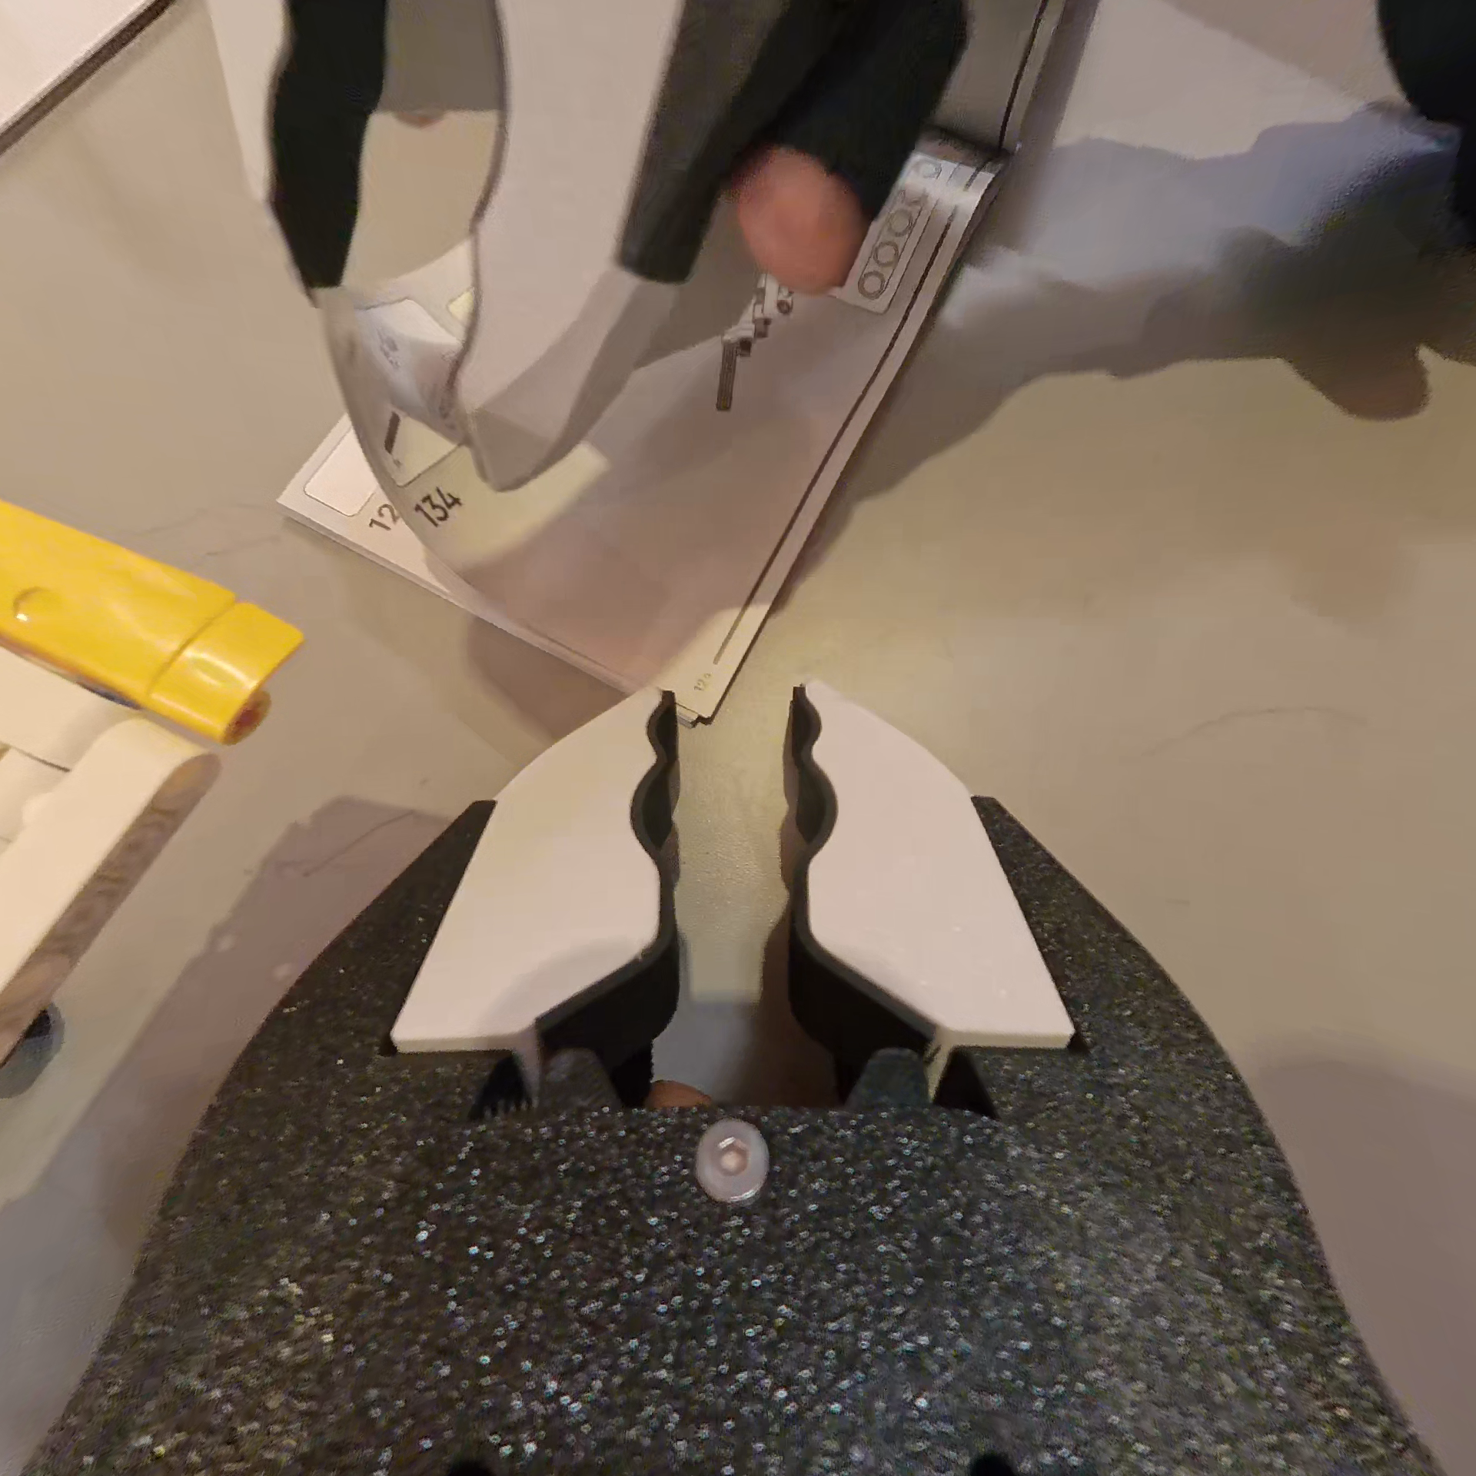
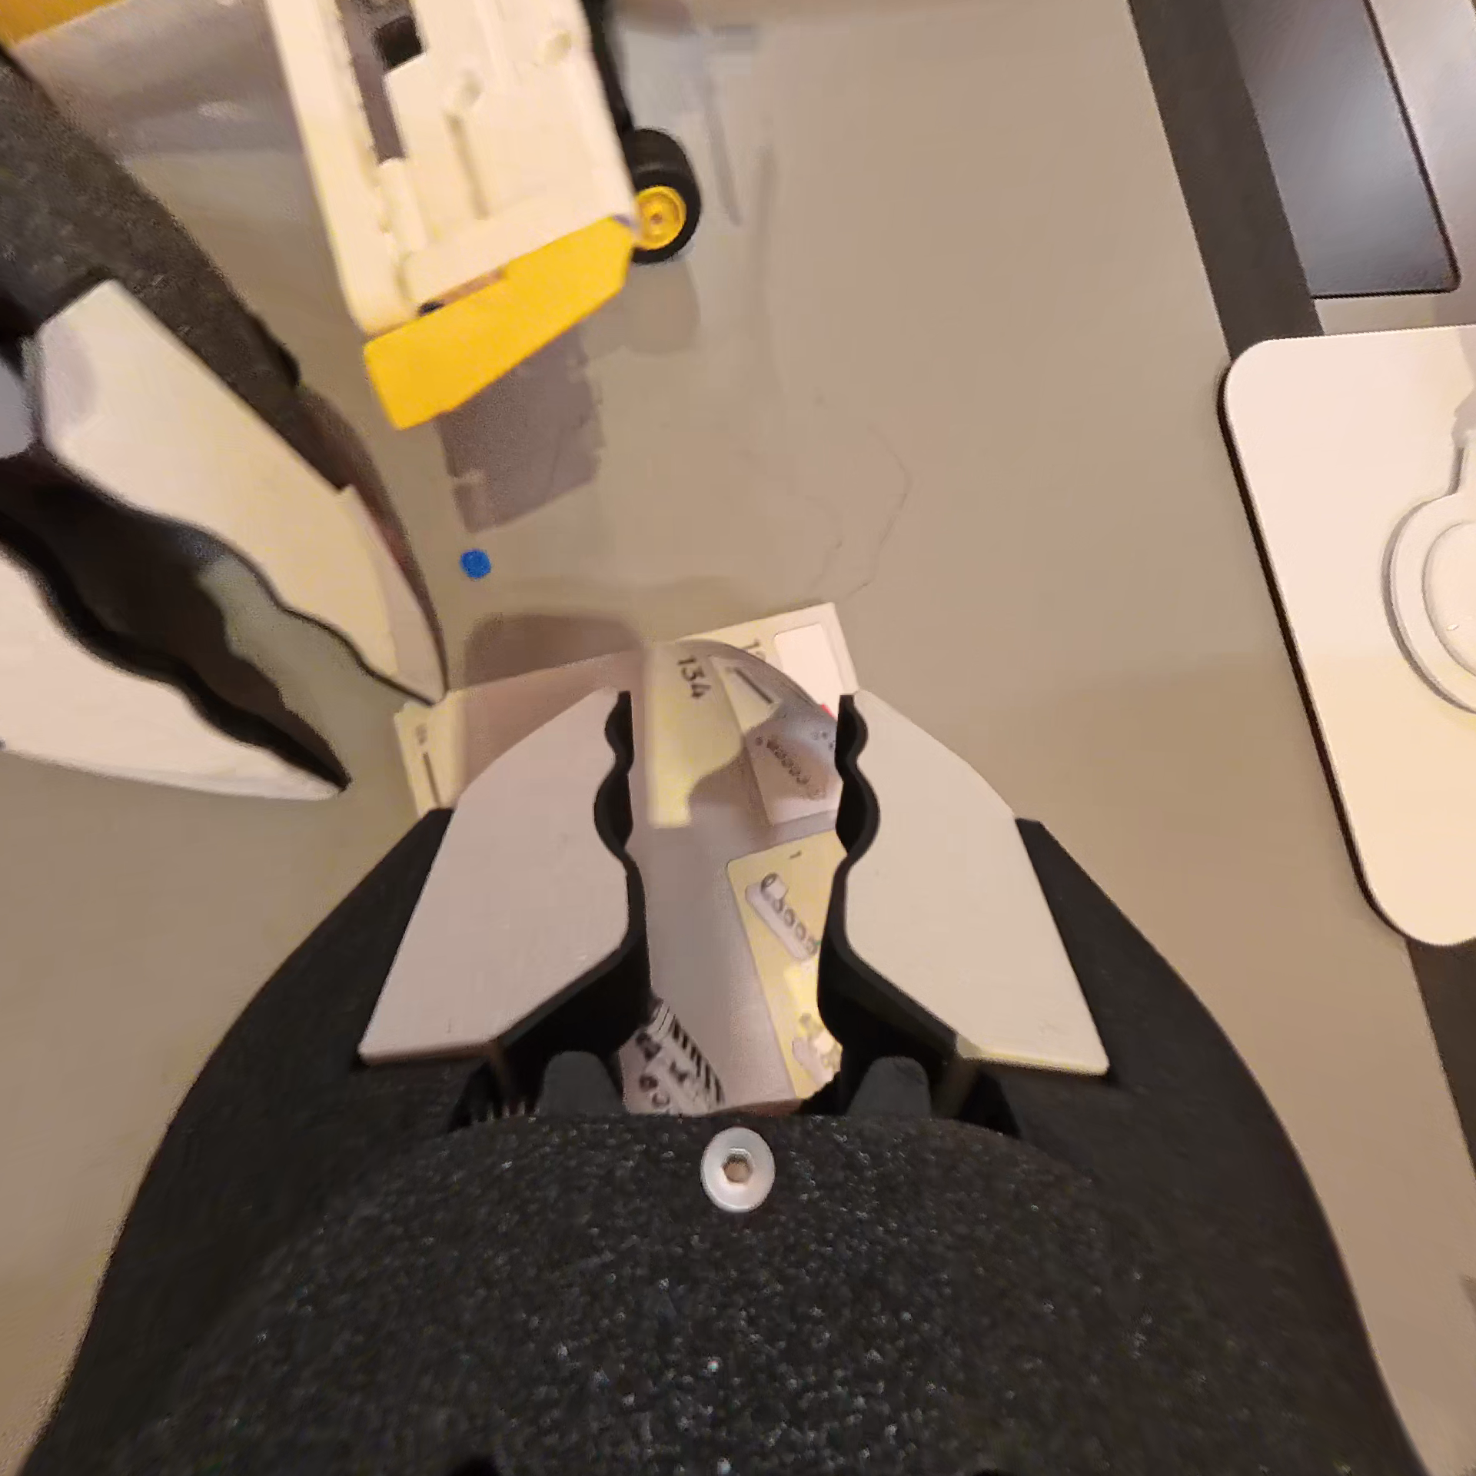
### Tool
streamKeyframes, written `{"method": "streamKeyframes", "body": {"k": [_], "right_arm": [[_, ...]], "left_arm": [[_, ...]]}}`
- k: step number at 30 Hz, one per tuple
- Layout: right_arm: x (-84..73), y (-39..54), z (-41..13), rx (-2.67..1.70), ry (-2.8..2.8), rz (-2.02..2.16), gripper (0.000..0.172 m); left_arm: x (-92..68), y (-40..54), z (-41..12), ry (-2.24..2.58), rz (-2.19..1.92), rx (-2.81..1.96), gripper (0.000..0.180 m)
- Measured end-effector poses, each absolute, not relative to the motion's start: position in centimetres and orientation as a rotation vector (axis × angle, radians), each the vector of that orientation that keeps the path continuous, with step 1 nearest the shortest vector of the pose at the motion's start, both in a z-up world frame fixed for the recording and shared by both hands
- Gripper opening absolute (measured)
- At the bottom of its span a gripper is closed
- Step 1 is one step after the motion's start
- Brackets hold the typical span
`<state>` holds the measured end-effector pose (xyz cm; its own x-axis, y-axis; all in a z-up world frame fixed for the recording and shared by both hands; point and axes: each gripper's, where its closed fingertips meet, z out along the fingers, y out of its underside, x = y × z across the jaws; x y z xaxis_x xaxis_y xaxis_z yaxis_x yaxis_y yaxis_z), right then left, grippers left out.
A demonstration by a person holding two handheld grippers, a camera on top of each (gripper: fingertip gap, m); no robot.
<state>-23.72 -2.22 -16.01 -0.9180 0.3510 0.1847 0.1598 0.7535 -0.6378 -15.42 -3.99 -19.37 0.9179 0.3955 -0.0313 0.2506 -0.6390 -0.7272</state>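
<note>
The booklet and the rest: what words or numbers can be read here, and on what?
I do not copy writing out; here is where it stands.
White paper instruction booklet, curled page: bold printed numbers at its corner, legible.
Same booklet, corner by the left claw: tiny number, too small to read.
Page low inside the right claw: striped print, blurred.
Yellow and white toy brick vehicle: no writing visible.

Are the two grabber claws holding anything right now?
No. The left gripper is open at the corner of the white paper instruction booklet. The right gripper is open too; a curled booklet page rises between its fingers, unpinched.
</note>
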Motion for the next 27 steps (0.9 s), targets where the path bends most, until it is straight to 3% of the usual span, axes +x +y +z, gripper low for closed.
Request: {"method": "streamKeyframes", "body": {"k": [8,15,27], "right_arm": [[-17.6,-2.3,-18.1,-0.076,-2.749,0.822,0.053],[-17.8,-2.6,-18.9,-0.115,-2.679,0.863,0.051],[-16.8,-2.1,-19.5,-0.147,-2.783,0.881,0.022]], "left_arm": [[-15.4,-4.0,-19.4,-0.457,0.23,-2.292,0.029],[-15.3,-4.0,-19.4,-0.448,0.241,-2.296,0.03],[-15.3,-4.0,-19.3,-0.449,0.229,-2.292,0.03]]}}
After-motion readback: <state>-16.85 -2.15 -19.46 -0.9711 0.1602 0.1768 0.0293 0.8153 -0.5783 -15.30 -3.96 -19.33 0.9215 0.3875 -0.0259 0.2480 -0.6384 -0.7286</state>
